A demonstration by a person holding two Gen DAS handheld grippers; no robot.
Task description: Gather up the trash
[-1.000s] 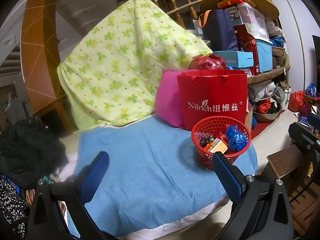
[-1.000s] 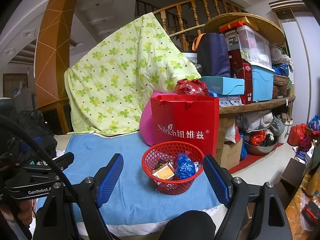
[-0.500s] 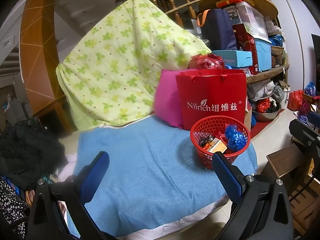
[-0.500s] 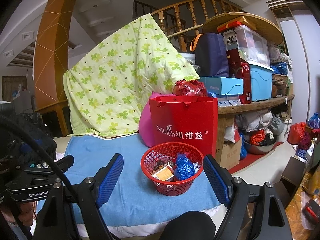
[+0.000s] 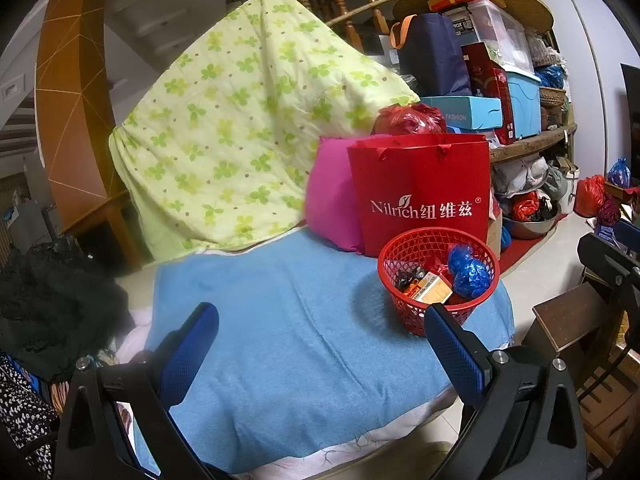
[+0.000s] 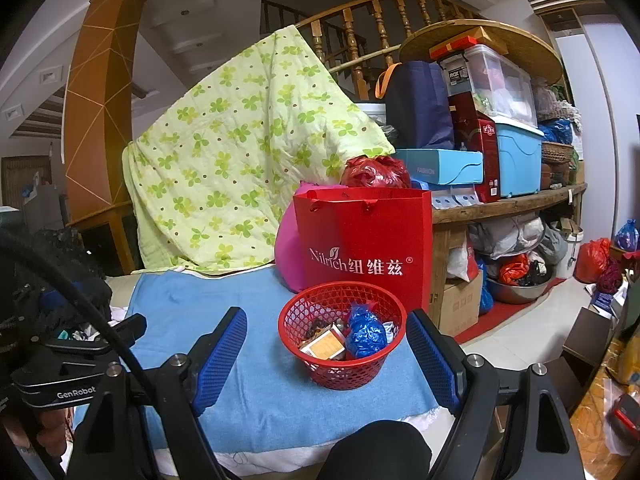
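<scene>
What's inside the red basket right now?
The red basket holds a crumpled blue plastic bag, a small orange-and-white carton and dark scraps behind it. Whatever lies beneath these is covered.

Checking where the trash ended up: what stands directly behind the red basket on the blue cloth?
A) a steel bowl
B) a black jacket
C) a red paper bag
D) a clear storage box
C: the red paper bag with white lettering stands upright just behind the red basket on the blue cloth.
</scene>
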